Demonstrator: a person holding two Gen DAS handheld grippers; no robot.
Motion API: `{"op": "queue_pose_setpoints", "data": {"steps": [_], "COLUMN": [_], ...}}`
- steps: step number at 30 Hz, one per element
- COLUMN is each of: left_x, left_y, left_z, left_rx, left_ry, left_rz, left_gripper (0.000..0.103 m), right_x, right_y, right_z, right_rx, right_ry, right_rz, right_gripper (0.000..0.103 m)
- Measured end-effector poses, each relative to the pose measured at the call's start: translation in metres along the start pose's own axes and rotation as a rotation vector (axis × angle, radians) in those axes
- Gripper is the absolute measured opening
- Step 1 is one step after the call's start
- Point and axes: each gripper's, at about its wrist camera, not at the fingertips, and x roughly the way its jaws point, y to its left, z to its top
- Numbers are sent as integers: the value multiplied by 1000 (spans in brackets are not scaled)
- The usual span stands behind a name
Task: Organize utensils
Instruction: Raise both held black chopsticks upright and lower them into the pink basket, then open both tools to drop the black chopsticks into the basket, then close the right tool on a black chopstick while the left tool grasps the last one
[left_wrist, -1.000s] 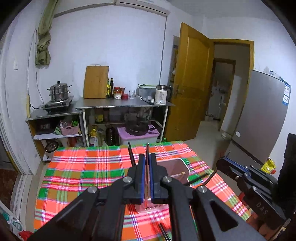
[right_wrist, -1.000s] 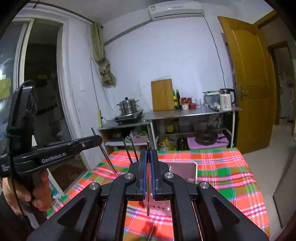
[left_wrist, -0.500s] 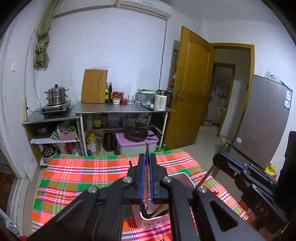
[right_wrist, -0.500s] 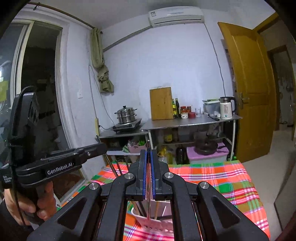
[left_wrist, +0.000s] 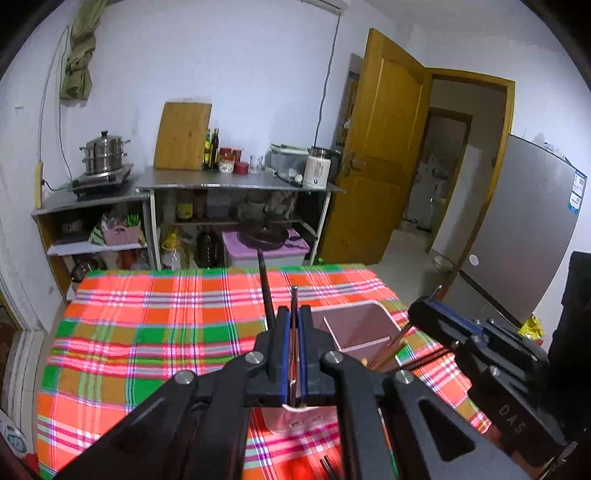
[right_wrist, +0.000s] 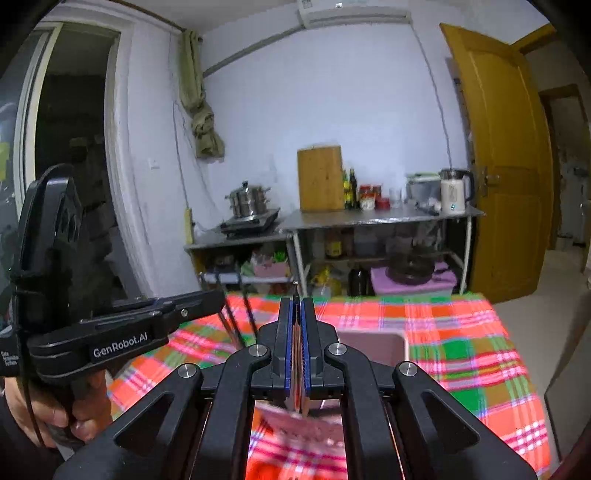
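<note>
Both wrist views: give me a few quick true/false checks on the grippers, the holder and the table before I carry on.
1. Both grippers are shut on thin sticks. True: the left gripper and the right gripper each pinch a chopstick.
2. The pink holder lies on its side. False: it stands upright on the tablecloth.
3. The holder has a divider inside. True.
4. The tablecloth is plain blue. False: it is plaid in red, green and orange.
5. The kettle stands on the floor. False: it stands on the metal counter.
</note>
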Motion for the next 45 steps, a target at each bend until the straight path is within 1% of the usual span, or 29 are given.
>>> {"op": "queue_pose_setpoints", "data": {"steps": [3, 5, 7, 9, 15, 21, 25, 28, 31, 39, 45], "left_x": [0, -3, -10, -17, -44, -67, -75, -77, -78, -77, -71], "left_y": [1, -1, -2, -3, -15, -25, -28, -33, -38, -39, -35], "left_z": [-7, -12, -15, -18, -34, -62, -85, -103, -121, -154, -173], "left_rx": [-4, -1, -1, 3, 16, 16, 9, 25, 38, 33, 20], "left_ry": [12, 15, 8, -4, -30, -33, -13, 7, 35, 90, 133], "left_rz": [3, 6, 6, 11, 25, 26, 30, 44, 43, 45, 51], "left_gripper": [6, 12, 24, 28, 29, 31, 32, 32, 32, 32, 32], "right_x": [1, -2, -9, -17, -48, -67, -75, -79, -83, -81, -70], "right_y": [1, 1, 0, -2, -2, 1, 2, 3, 5, 6, 9], "right_z": [-7, -10, -10, -12, -21, -46, -68, -84, -98, -131, -147], "right_rx": [-13, -14, -13, -7, 6, -4, 10, 3, 2, 19, 20], "right_ry": [25, 33, 25, 16, -9, 18, 56, 85, 108, 187, 251], "right_rz": [0, -1, -7, -6, -2, -3, 6, 4, 7, 18, 27], "right_gripper": [4, 6, 10, 10, 10, 10, 10, 10, 10, 10, 10]}}
